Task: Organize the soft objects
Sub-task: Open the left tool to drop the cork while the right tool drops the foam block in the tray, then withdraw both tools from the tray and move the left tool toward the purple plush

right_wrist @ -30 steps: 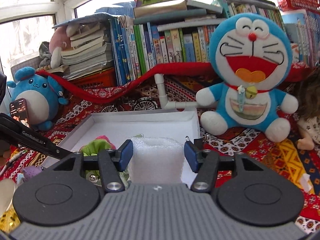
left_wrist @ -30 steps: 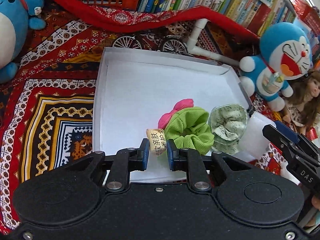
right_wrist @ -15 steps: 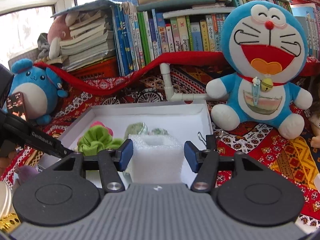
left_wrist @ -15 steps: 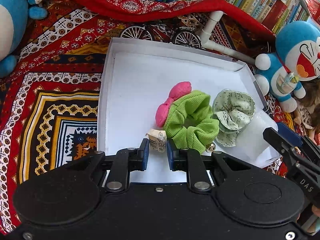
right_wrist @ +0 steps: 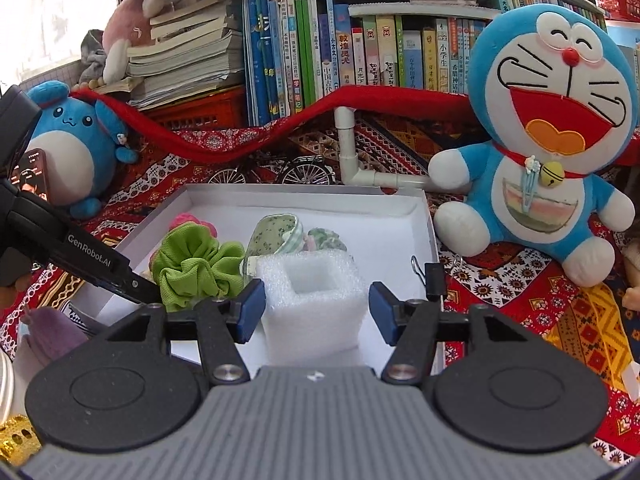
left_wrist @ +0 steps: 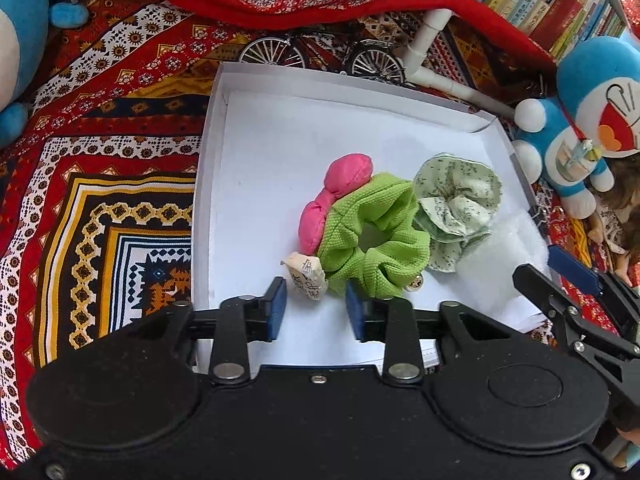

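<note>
Tray: we see a shallow white cardboard tray [left_wrist: 212, 168] with low folded walls, lying on a red patterned woven cloth [left_wrist: 100, 128].
Lime scrunchie: a lime-green waffle-textured fabric scrunchie [left_wrist: 372, 240], ring-shaped and gathered in folds, lies in the near part of the tray.
Pale scrunchie: a pale green floral-print cotton scrunchie [left_wrist: 456, 204], ruffled, touches the lime one on its right.
Pink bow: a pink padded fabric bow [left_wrist: 332, 204], two rounded lobes, is tucked partly under the lime scrunchie's left edge.
Pouch: a small cream cloth pouch with printed characters [left_wrist: 308, 276], crumpled, lies just beside the lime scrunchie, near the left gripper.
Left gripper [left_wrist: 316, 308]: we note blue pads spreading apart above the tray floor; the pouch lies just ahead of them, untouched.
Foam block: a white, pebbly expanded-foam block with a square recess [right_wrist: 316, 292] stands at the tray's near right corner.
Right gripper [right_wrist: 316, 312]: its jaws are parting, the foam block between them, gaps on both sides.
Backdrop: a blue-and-white plush cat [right_wrist: 548, 128] sits to the right; book spines [right_wrist: 360, 48] line the far side.
</note>
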The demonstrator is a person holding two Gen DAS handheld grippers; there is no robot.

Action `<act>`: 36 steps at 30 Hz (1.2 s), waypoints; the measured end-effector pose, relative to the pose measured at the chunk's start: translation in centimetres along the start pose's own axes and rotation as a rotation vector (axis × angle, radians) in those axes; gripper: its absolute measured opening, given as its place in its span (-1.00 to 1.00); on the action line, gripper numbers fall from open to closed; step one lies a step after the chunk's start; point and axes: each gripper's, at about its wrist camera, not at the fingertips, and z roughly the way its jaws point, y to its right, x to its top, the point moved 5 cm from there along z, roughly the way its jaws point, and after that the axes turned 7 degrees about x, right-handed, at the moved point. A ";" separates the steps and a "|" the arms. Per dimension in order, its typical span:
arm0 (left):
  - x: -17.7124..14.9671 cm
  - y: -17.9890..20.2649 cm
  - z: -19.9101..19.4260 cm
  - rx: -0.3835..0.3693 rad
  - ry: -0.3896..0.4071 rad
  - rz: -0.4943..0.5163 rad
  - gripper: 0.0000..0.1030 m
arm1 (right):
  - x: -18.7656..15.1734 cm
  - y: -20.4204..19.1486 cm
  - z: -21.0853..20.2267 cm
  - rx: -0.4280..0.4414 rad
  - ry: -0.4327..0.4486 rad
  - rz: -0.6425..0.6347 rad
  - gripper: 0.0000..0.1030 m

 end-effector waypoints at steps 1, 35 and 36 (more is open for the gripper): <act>0.0 -0.1 -0.2 0.001 0.004 0.000 -0.31 | 0.0 0.0 -0.1 0.004 -0.002 0.004 0.24; -7.3 -2.4 -11.1 -0.072 0.287 0.001 -0.06 | -1.5 -4.5 -11.0 0.161 0.164 -0.100 0.68; -7.6 -2.5 -11.3 -0.073 0.291 -0.002 -0.06 | -1.6 -4.6 -11.2 0.168 0.170 -0.100 0.69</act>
